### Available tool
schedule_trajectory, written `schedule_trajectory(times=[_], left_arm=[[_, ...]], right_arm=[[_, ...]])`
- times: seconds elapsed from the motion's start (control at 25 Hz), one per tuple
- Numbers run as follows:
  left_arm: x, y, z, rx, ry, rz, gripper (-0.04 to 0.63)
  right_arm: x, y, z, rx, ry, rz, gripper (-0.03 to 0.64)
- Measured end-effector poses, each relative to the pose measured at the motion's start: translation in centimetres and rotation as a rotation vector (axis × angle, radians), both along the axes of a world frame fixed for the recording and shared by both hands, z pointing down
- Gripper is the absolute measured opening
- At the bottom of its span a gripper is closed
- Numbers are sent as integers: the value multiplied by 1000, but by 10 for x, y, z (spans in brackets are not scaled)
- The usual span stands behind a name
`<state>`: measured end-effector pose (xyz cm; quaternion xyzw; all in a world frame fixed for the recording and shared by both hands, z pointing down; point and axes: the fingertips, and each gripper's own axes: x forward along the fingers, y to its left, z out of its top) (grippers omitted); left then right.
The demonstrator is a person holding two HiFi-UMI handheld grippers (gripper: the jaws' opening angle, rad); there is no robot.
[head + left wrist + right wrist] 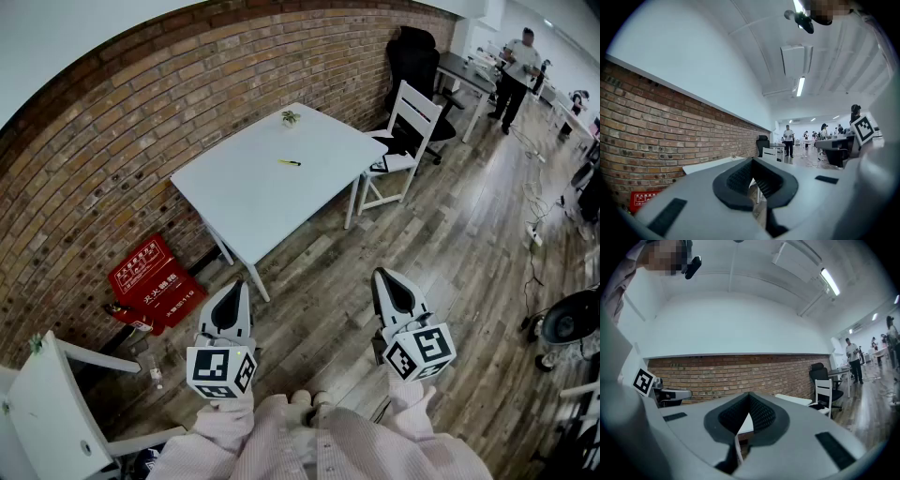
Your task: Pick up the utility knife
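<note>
Knife (290, 162): on the white table (244, 202), well ahead of both tongs, roughly between them, long axis crosswise to their reach.
Left tongs (236, 292): closed, empty; by my eye slightly nearer.
Right tongs (386, 281): closed, empty.
Writing: red box (155, 281) left of the tongs, Chinese print, too small to read.

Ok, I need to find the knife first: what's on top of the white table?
The white table carries a small yellow utility knife near its middle and a little plant at its far edge. Nothing else shows, and nothing covers any of its top.
</note>
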<state>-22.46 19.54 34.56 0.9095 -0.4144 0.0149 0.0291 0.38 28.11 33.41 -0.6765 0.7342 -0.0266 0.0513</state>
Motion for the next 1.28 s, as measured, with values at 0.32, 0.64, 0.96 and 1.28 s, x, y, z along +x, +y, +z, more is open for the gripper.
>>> schedule_trajectory(times=[0.32,0.64,0.96,1.28], left_arm=[[4,9,0,0,5,-5,-8],[13,28,4,-14,9,-19,-8],[16,41,16,-43,14,-46,-8],[25,26,16,-50,29,-63,-8]], right_arm=[[6,10,5,-2,-24,-3,2],[19,23,18,-25,-43,-22,3],[32,29,28,-43,-73,-31,89],[48,12,29,-51,-78,-39,135]])
